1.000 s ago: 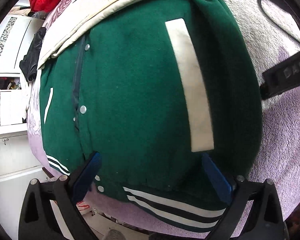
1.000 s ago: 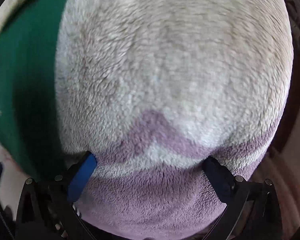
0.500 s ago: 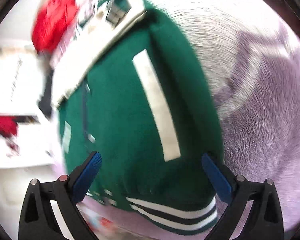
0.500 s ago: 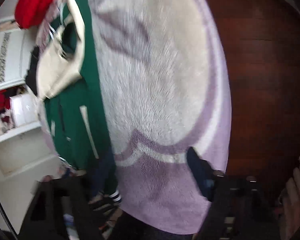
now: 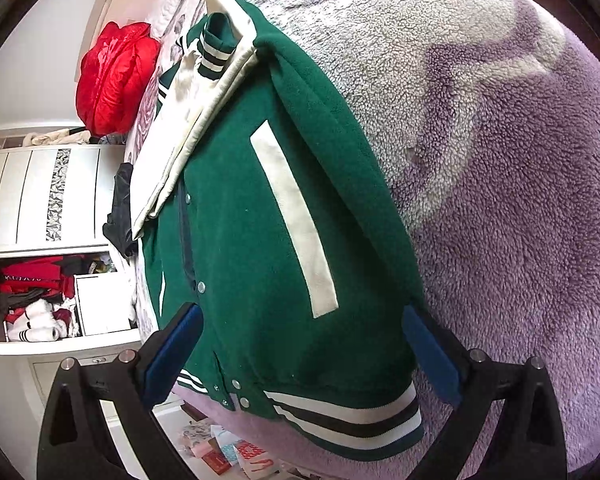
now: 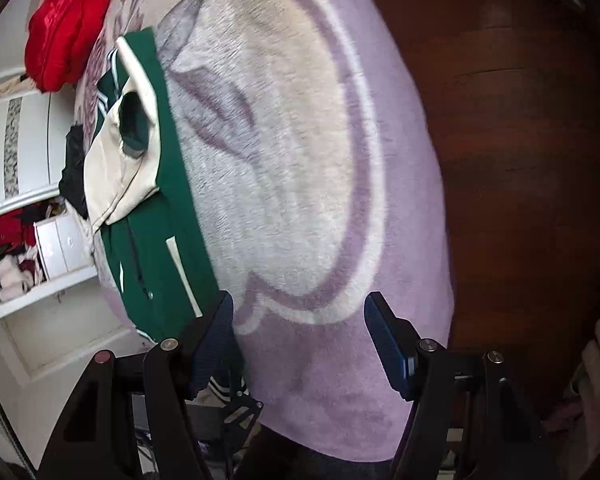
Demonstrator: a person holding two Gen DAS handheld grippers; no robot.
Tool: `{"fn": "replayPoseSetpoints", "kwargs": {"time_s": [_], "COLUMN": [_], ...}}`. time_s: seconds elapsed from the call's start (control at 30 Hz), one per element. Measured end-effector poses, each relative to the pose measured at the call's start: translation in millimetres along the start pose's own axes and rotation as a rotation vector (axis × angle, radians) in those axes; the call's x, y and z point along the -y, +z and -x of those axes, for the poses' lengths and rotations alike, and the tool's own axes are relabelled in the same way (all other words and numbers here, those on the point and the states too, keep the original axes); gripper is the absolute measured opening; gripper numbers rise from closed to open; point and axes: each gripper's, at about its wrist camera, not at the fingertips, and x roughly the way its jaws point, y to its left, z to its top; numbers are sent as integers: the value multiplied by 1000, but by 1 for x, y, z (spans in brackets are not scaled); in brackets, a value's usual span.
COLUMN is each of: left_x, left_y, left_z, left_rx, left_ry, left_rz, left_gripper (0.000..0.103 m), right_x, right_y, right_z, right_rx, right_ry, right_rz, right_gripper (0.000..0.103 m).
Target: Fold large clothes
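A green varsity jacket [image 5: 240,240] lies folded on a fleecy purple and cream blanket [image 5: 500,200], with a cream sleeve [image 5: 188,120] laid across its upper part. Its striped hem [image 5: 340,412] is nearest my left gripper [image 5: 300,314], which hovers open over the jacket's lower half and grips nothing. In the right wrist view the jacket [image 6: 156,248] sits at the left edge of the blanket [image 6: 300,160]. My right gripper [image 6: 299,300] hangs above bare blanket beside it, jaws partly narrowed but open, with nothing between them.
A red puffer jacket [image 5: 112,76] lies at the far end of the bed, and a black garment [image 5: 120,208] hangs at its left edge. White shelves [image 5: 40,292] with clothes stand to the left. Dark wood floor [image 6: 520,160] lies to the right, with a person's hand [image 6: 598,368] at the edge.
Both grippers pulled back and rolled. The right one rose off the blanket, its jaws narrowed, and the jacket came into its view. The left one now sees the jacket's whole folded length.
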Motion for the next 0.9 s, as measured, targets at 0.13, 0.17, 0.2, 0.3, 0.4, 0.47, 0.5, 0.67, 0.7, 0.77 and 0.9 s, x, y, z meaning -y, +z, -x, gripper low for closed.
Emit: {"fn": "replayPoseSetpoints", "kwargs": {"time_s": [0.13, 0.17, 0.2, 0.3, 0.4, 0.47, 0.5, 0.67, 0.7, 0.77, 0.9], "left_x": [5, 4, 5, 6, 10, 21, 24, 25, 19, 6, -17], "left_y": [-3, -4, -5, -7, -13, -19, -20, -15, -12, -6, 2], "left_z": [1, 1, 3, 4, 6, 3, 0, -33, -37, -44, -74], "left_rx": [-5, -8, -7, -27, -43, -59, -66, -114, -116, -108, -129], "left_ry": [7, 5, 7, -1, -19, -33, -38, -47, -46, -29, -97], "left_rz": [-10, -3, -1, 10, 15, -1, -4, 19, 39, 70, 123], "left_gripper": [101, 101, 101, 101, 101, 101, 101, 103, 103, 103, 103], "right_x": [-12, -13, -15, -12, -19, -24, -26, -38, -43, -47, -48], "right_y": [5, 5, 6, 2, 1, 0, 0, 1, 3, 4, 8], "right_z": [-17, -19, -22, -24, -29, -32, -34, -44, -49, -52, -58], "right_rx": [-16, -20, -25, -28, -31, -32, -32, -39, -43, -49, -55], "right_ry": [-6, -6, -5, -13, -20, -23, -24, -13, -9, -9, -9], "right_rz": [29, 33, 38, 37, 46, 47, 46, 52, 58, 71, 63], "right_gripper": [70, 70, 70, 70, 70, 70, 70, 70, 70, 70, 70]}}
